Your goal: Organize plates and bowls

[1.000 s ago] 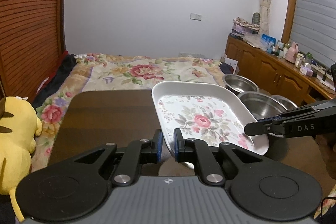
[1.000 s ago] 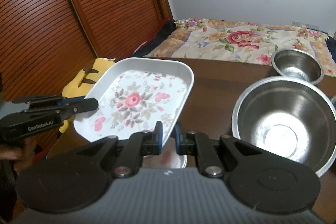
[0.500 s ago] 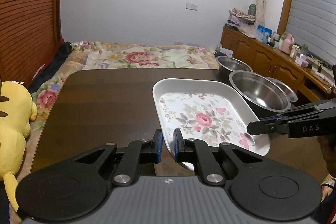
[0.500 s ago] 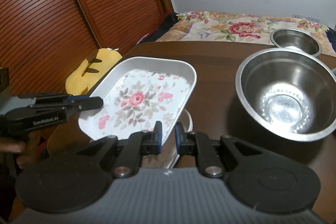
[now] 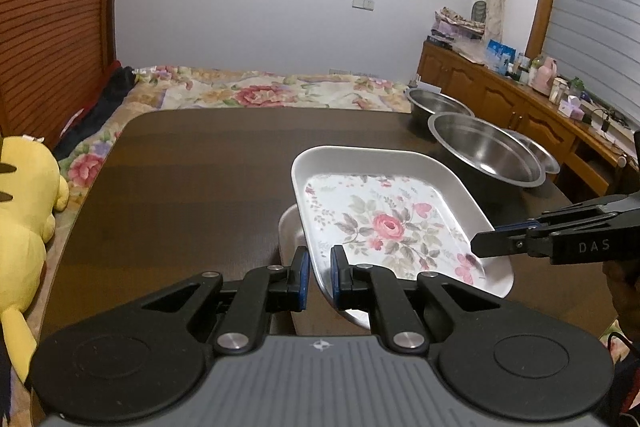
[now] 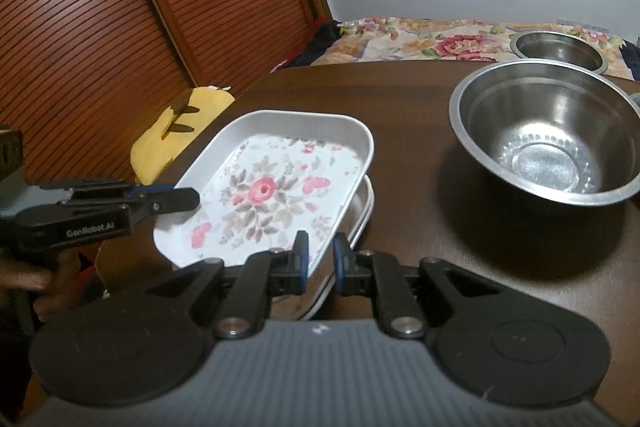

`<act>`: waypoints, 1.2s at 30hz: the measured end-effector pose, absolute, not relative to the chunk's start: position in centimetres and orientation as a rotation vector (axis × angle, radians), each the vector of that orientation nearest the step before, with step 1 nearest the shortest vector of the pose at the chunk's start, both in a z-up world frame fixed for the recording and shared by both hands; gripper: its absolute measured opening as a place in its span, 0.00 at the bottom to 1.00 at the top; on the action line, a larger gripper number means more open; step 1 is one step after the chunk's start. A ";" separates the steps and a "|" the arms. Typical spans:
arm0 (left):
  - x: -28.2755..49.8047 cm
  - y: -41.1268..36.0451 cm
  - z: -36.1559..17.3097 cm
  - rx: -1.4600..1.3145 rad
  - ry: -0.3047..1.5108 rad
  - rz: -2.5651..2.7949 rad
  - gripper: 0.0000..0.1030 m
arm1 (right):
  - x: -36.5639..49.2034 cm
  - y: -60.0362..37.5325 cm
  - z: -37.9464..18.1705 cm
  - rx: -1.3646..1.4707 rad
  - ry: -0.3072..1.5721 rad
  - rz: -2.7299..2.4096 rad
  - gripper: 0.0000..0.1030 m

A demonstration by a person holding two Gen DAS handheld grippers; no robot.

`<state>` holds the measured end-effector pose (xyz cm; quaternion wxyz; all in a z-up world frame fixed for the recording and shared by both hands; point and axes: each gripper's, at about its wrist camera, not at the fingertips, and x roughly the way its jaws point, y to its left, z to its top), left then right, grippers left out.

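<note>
A rectangular white plate with a rose pattern [image 5: 390, 223] [image 6: 264, 187] hangs level just above a second white plate [image 5: 289, 233] [image 6: 363, 209] lying on the dark wooden table [image 5: 192, 167]. My left gripper [image 5: 318, 267] [image 6: 192, 199] is shut on the floral plate's near-left rim. On the opposite rim my right gripper [image 6: 320, 255] [image 5: 480, 249] is shut too. A large steel bowl [image 5: 486, 151] [image 6: 548, 131] stands to the right of the plates, with a smaller steel bowl [image 5: 436, 105] [image 6: 560, 49] behind it.
A third steel bowl [image 5: 542, 157] peeks out behind the large one. A yellow plush toy [image 5: 20, 211] [image 6: 180, 123] lies off the table's left edge. Beyond the table is a floral bed [image 5: 260, 93], and a wooden sideboard [image 5: 520, 103] runs along the right wall.
Both grippers have carried the floral plate downward, so it now hovers close over the lower plate. The bowls have not moved.
</note>
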<state>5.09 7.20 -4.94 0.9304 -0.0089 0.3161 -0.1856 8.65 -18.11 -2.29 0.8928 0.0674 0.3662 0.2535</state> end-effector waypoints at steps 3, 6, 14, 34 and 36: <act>5.1 7.3 -5.3 -0.021 0.657 -0.378 0.12 | 8.6 -17.9 -2.5 0.135 0.765 0.520 0.14; 5.1 7.2 -5.3 -0.009 0.657 -0.373 0.12 | 8.5 -17.7 -2.7 0.130 0.764 0.515 0.14; 4.9 7.0 -6.2 0.002 0.672 -0.357 0.12 | 7.9 -17.3 -2.9 0.101 0.735 0.492 0.15; 4.5 7.4 -7.5 0.004 0.671 -0.330 0.12 | 7.3 -17.6 -3.5 0.139 0.677 0.474 0.16; 4.6 7.4 -7.5 0.000 0.672 -0.330 0.12 | 7.3 -17.6 -3.6 0.143 0.676 0.476 0.16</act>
